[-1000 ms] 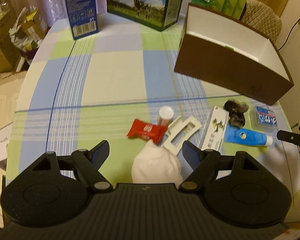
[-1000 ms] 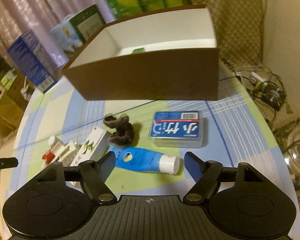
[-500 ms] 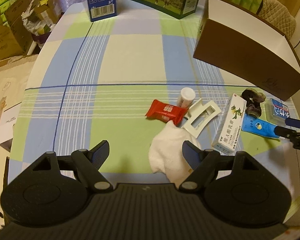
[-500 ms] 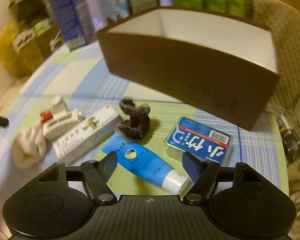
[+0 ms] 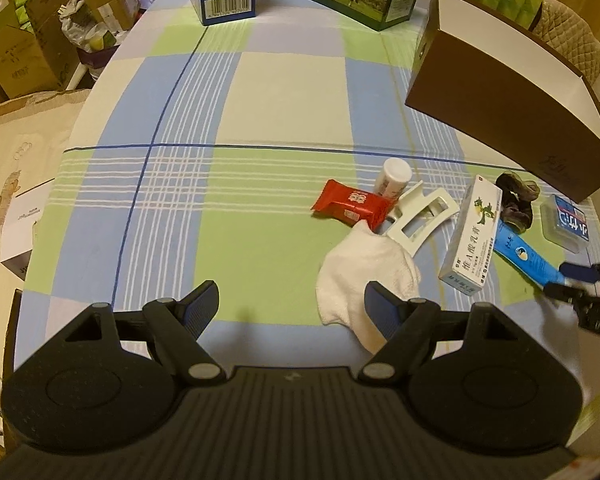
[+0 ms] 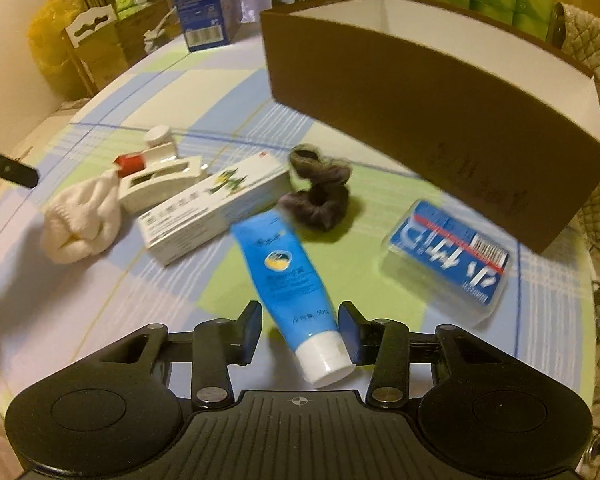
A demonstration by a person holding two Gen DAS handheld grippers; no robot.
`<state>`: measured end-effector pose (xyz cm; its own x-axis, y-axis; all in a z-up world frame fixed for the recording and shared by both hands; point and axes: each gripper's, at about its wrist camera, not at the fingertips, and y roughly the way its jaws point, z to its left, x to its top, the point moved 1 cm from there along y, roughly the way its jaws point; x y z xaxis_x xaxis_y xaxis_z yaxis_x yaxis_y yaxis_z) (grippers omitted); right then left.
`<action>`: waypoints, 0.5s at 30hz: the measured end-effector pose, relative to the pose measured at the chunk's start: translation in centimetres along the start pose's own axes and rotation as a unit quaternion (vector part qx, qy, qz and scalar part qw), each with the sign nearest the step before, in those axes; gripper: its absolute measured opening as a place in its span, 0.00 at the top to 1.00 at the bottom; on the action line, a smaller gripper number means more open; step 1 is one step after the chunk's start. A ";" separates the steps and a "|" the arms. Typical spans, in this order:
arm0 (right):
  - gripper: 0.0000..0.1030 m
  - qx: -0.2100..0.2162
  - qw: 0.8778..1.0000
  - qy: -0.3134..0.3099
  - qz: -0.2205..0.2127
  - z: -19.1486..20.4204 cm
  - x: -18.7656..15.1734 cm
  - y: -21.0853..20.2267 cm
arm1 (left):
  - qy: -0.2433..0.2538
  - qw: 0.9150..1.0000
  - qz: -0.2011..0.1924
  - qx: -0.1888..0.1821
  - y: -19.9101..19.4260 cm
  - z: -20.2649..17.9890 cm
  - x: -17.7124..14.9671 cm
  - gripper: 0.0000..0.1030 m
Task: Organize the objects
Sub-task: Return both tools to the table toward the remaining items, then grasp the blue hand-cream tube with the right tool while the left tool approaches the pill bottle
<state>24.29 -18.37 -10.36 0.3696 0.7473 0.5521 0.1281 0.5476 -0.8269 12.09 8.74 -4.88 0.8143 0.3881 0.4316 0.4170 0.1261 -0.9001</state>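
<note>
The right hand-held gripper (image 6: 300, 330) sits low over the table (image 6: 100, 308) at the bottom centre of its frame, its jaws spread on either side of the capped end of a blue tube (image 6: 290, 280). The right finger appears to touch the tube near its white cap; the left finger stands a little apart from it, so the jaws are not clamped. The tube lies flat, its flat end pointing up the frame toward a dark hair scrunchie (image 6: 320, 196).

To the right of the tube lies a clear case with a blue label (image 6: 446, 256), just in front of a brown box (image 6: 432, 108) with a white inside, which fills the upper right. Left of the tube is a long white carton (image 6: 212, 208), then a white plastic holder (image 6: 160, 182) and a rolled white cloth (image 6: 82, 220) at the left.

In the left wrist view the left hand-held gripper (image 5: 292, 306) is wide open and holds nothing, at the bottom centre above the checked tablecloth. The white cloth (image 5: 366, 272) lies just ahead of its right finger. Beyond it are a red packet (image 5: 350, 204) and a small white-capped bottle (image 5: 394, 176), touching the plastic holder (image 5: 420, 212). The right hand-held gripper's tips (image 5: 572, 280) show at the right edge, at the blue tube (image 5: 524, 254).
</note>
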 end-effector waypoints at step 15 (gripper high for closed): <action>0.64 -0.023 1.000 -0.013 0.013 1.8 0.3 2.2 | 0.014 1.000 -0.001 -0.015 0.4 -0.9 0.1 0.25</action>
<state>22.98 -16.29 -11.81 0.3486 0.7713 0.5326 0.1604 0.5107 -0.8446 12.63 8.02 -5.14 0.8238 0.3624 0.4359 0.4309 0.0994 -0.8969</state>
